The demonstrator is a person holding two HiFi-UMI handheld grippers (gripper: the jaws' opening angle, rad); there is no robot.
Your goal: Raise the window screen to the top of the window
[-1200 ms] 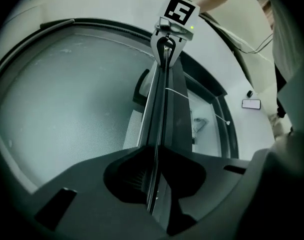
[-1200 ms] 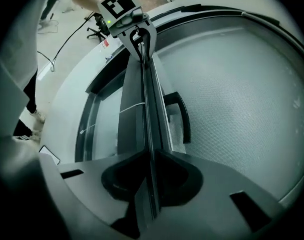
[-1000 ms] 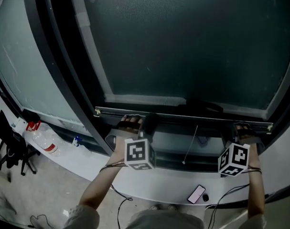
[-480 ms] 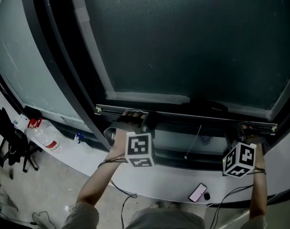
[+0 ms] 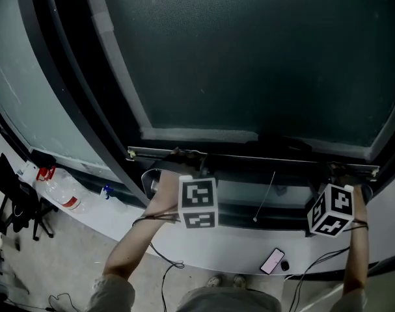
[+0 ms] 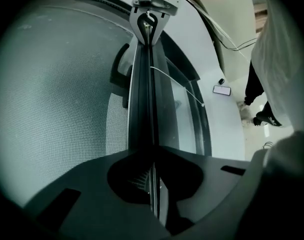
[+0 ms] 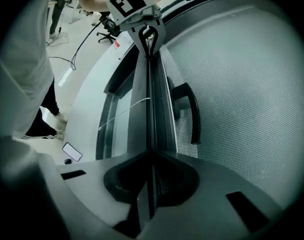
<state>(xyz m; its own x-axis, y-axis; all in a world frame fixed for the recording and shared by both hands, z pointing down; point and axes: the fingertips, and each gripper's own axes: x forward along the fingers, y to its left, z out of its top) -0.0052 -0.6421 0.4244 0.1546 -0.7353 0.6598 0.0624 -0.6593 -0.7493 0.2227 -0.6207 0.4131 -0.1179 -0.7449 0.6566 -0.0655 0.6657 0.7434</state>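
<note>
Window screen [image 5: 249,57]: its mesh is covering most of the window, with its bottom bar [image 5: 249,156] sitting low.
Left gripper [image 6: 153,181]: I am clamping my jaws tight on the bar near its left end.
Right gripper [image 7: 150,184]: I am pinching the bar near its right end.
Pull cord [image 5: 265,197]: hanging below the bar.

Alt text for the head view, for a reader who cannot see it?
Both grippers clamp the bottom rail of a dark mesh window screen: the left gripper toward its left end, the right gripper at its right end. A phone lies on the white ledge below.
</note>
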